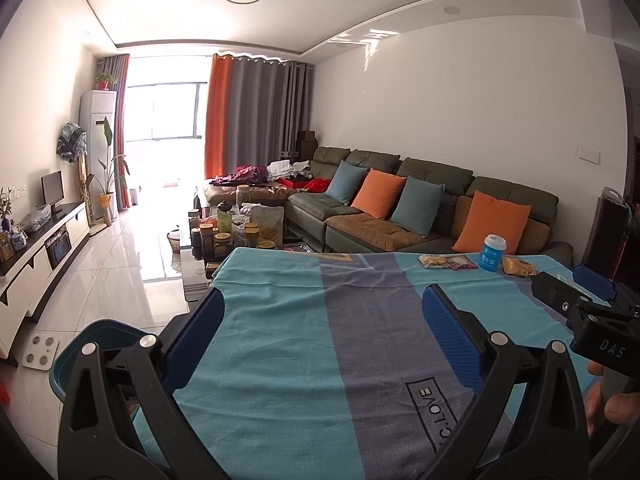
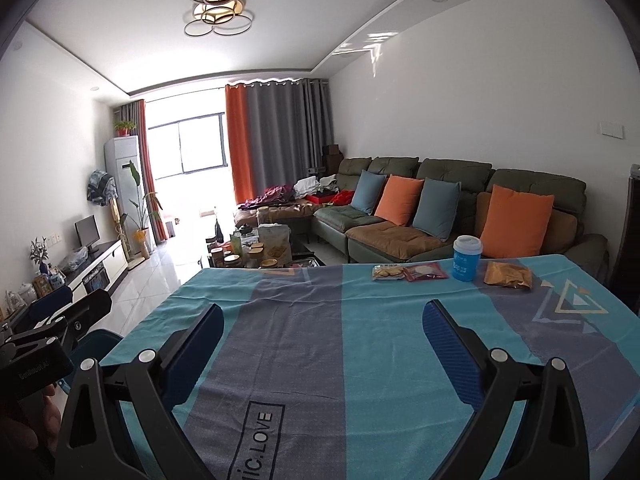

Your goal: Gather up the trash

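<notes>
Both hand-held grippers hover over the near part of a table with their blue-padded fingers spread wide and nothing between them: the left gripper [image 1: 322,300] in its own view, the right gripper [image 2: 322,316] in its own. Only the left wrist view catches a teal bin [image 1: 86,354] below the table's left edge, beside a white bathroom scale [image 1: 40,350] on the glossy tiled floor, and it also shows the right gripper's black body at its right border with part of a hand [image 1: 600,396] on the grip. Only the right wrist view shows the full far right corner of the table, where the trash lies in a row well beyond the fingers: a clear cracker packet [image 2: 387,272], touching it a red-edged wrapper [image 2: 425,271], then an upright blue cup with a white lid [image 2: 466,258], then a crumpled yellow-brown wrapper [image 2: 508,275] just beside the cup. The table is covered by a teal and grey-blue striped cloth [image 2: 380,344] printed with a boxed word ending in "LOVE". Behind it stands a dark green sectional sofa [image 2: 456,176] with orange and blue cushions, a coffee table crowded with jars [image 1: 224,236], orange and grey curtains beside a bright window, a white TV bench with a small monitor [image 1: 52,188], and a ring-shaped ceiling lamp [image 2: 218,8].
</notes>
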Tool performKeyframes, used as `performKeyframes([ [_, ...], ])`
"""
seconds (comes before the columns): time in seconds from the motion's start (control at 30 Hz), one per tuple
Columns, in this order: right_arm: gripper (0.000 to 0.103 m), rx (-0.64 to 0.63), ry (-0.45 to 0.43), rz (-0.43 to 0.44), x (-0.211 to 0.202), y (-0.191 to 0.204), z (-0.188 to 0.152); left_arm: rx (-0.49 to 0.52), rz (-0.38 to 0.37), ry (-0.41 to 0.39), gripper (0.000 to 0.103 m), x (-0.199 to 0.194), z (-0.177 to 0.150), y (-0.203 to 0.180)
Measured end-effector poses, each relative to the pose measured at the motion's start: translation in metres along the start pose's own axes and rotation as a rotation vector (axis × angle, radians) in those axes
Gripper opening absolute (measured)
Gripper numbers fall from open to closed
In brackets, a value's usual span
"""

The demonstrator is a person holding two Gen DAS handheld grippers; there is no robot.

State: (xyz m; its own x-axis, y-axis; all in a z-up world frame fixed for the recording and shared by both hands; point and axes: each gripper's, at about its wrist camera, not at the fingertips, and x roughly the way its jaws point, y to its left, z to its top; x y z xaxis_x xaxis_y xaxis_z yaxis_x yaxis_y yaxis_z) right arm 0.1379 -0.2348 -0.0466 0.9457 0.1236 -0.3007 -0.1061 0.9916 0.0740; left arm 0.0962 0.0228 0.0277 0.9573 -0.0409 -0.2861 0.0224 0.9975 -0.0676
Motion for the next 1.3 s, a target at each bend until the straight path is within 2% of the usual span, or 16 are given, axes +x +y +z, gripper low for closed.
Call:
performKeyframes([
  [0.27,0.096,-0.001,-0.072,-0.039,-0.027,0.004,-0.019,0.024,-0.019,-0.086,0.097,-0.032,-0.014,-0.013],
  [0.6,0.096,-0.05,-0.154,-0.046,-0.054,0.019,-0.038,0.013,-0.015,-0.127,0.097,-0.05,-0.036,-0.009],
  [1.0,0.096,-0.046,-0.197,-0.078,-0.063,0.022,-0.046,-0.016,-0.004,-0.147,0.097,-0.055,-0.044,0.012],
  [1.3,0.096,-0.06,-0.199,-0.089,-0.063,0.024,-0.05,-0.006,-0.007,-0.15,0.097,-0.053,-0.047,0.015],
])
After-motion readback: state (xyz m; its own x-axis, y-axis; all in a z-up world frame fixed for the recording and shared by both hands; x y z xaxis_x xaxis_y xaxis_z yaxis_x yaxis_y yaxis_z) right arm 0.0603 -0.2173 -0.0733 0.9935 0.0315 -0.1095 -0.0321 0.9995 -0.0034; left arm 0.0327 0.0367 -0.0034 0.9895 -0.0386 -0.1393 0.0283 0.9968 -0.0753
